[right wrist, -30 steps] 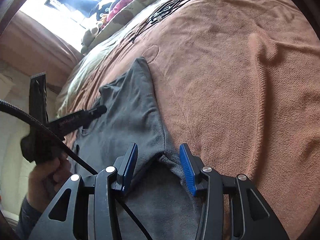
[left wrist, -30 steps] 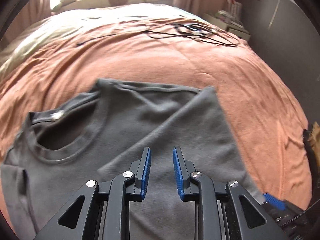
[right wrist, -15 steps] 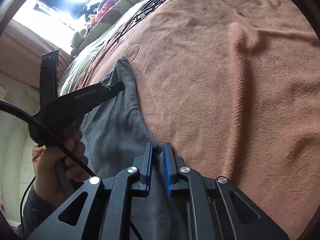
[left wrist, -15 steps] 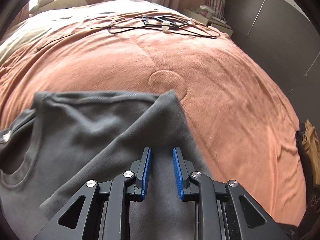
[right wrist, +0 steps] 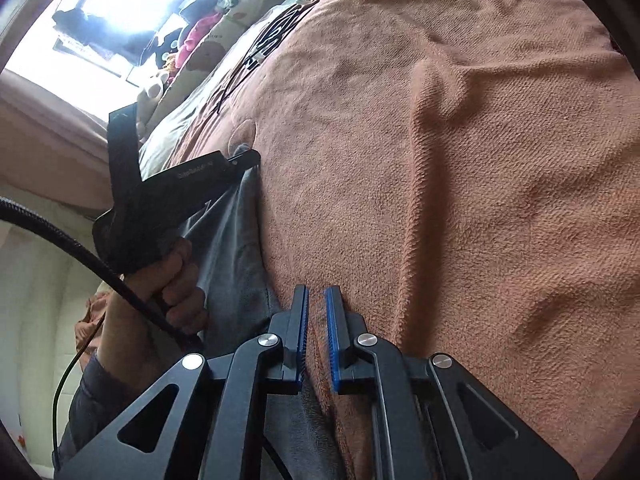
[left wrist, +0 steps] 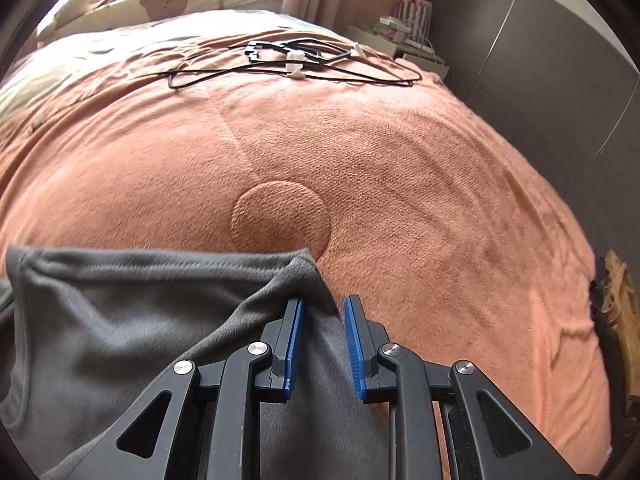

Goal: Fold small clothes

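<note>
Shirt [left wrist: 120, 328]: grey, lies on the blanket at the left of the left wrist view; a folded flap runs to a corner just ahead of the left claw.
Left claw [left wrist: 322, 344]: jaws narrowly apart, over the flap's right edge; grey cloth lies between the blue pads, but whether they pinch it cannot be told.
Blanket [left wrist: 400, 184]: orange, covers the bed, round embossed mark just beyond the shirt's corner.
Cables [left wrist: 296, 62]: black tangle, far side of the bed, well apart from the shirt.
Hand [right wrist: 168, 280]: left of the right wrist view, wrapped round the left claw's handle, above the shirt.
Right claw [right wrist: 317, 336]: jaws nearly closed, at the shirt's [right wrist: 240, 248] edge where it meets the blanket; a thin fold sits between the pads, cloth not identifiable.
</note>
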The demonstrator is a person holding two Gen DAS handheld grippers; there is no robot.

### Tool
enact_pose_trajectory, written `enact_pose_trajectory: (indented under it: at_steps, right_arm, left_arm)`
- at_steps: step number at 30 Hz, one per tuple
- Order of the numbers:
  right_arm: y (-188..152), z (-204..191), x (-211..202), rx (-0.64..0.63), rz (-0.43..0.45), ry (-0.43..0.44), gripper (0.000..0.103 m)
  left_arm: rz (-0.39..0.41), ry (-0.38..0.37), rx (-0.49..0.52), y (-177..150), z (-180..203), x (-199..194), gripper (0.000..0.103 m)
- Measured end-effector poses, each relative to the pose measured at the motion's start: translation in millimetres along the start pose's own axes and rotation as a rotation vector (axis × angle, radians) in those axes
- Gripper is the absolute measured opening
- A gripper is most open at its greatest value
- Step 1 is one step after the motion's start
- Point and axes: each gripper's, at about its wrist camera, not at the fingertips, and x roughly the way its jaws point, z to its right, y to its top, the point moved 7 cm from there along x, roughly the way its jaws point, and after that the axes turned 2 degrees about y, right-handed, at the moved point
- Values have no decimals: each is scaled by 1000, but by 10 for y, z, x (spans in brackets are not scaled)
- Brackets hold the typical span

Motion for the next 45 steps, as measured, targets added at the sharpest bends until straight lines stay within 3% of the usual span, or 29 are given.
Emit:
enact_pose_trajectory:
  at_steps: [8, 11, 15, 21, 23, 25, 27, 28, 30, 33, 38, 41, 45]
  right_arm:
    - [-90, -238, 75, -80, -23, 42, 7]
    - [-115, -271, 128, -113, -34, 21, 7]
    - [-162, -189, 255, -150, -69, -84, 10]
    - [-89, -257, 139, -127, -44, -95, 11]
    - [-108, -288, 67, -120, -36, -77, 19]
    - [-144, -357, -12, -133, -18, -74, 47]
    - [-188, -467, -114, -164, 6, -65, 59]
    - [-231, -497, -136, -180, 9, -61, 59]
    - [-317, -591, -220, -219, 19, -54, 63]
    - [-433, -616, -361, -266, 42, -78, 78]
    - [-498, -639, -666, -334, 82, -117, 84]
    - [-560, -583, -901, -360, 112, -207, 89]
    - [-742, -573, -1136, -391, 124, -257, 89]
  left_arm:
    - [0, 7, -11, -67, -107, -297, 23]
    - [-8, 29, -14, -186, -247, -471, 23]
    - [-15, 59, -44, -350, -480, -721, 23]
    - [-9, 115, -75, -593, -826, -1194, 23]
    - [-11, 135, -87, -679, -936, -1377, 23]
    - [-7, 152, -106, -772, -1047, -1600, 23]
    - [-3, 164, -120, -842, -1116, -1773, 25]
    - [-1, 172, -128, -896, -1160, -1895, 26]
    - [9, 187, -143, -1000, -1237, -2128, 40]
    - [43, 216, -181, -1215, -1346, -2554, 61]
    - [71, 231, -234, -1618, -1446, -3144, 65]
    - [94, 228, -270, -1887, -1488, -3510, 76]
    - [136, 237, -286, -2152, -1521, -3908, 85]
